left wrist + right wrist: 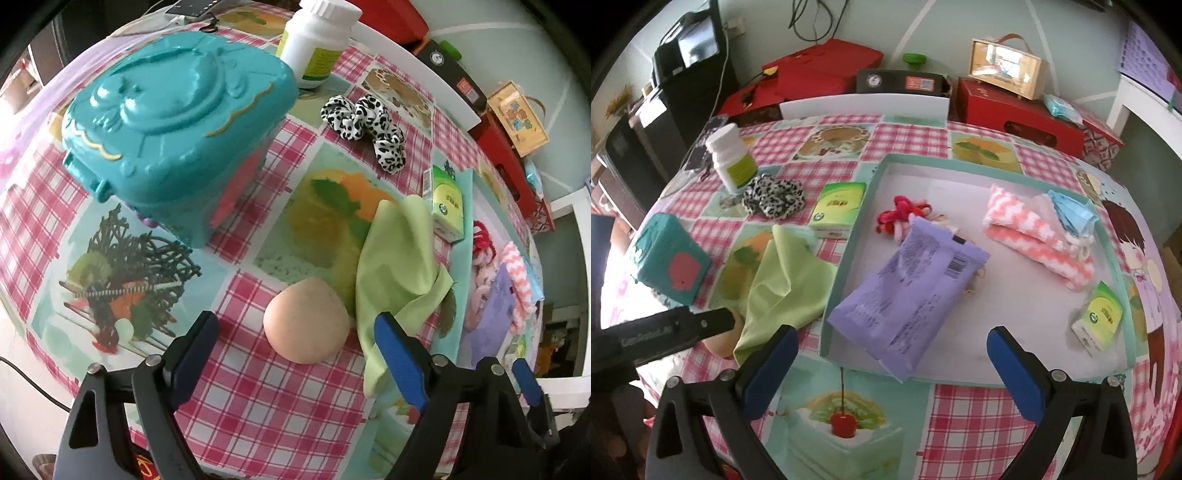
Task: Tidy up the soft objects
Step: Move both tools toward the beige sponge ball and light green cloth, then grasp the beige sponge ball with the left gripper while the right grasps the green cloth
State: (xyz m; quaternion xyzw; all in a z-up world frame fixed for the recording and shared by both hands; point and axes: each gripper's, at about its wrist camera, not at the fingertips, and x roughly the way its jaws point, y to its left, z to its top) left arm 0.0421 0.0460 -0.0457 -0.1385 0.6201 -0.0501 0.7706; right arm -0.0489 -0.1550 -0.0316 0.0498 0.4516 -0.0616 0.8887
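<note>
L hand-held gripper (297,341) jaws wide apart; R hand-held gripper (892,352) likewise, both low, angled down.

Bench (960,424) carries a tray (849,266) at right; in it, a pouch (905,291) at the near left corner, overhanging the near rim; a ribbon bundle (905,214) behind the pouch; a knit cloth (1034,236) at far right with a mask (1071,214) just beside it; a tissue pack (1100,317) at near right. Left of the tray, on the bench: a second tissue pack (836,208) beside the far left wall; a cloth (790,273) nearer, touching the tray wall; a ball (306,321) at the cloth's left edge; a scrunchie (774,199) behind, with a bottle (731,162) touching it at far left; a toy case (177,129) farthest left.
</note>
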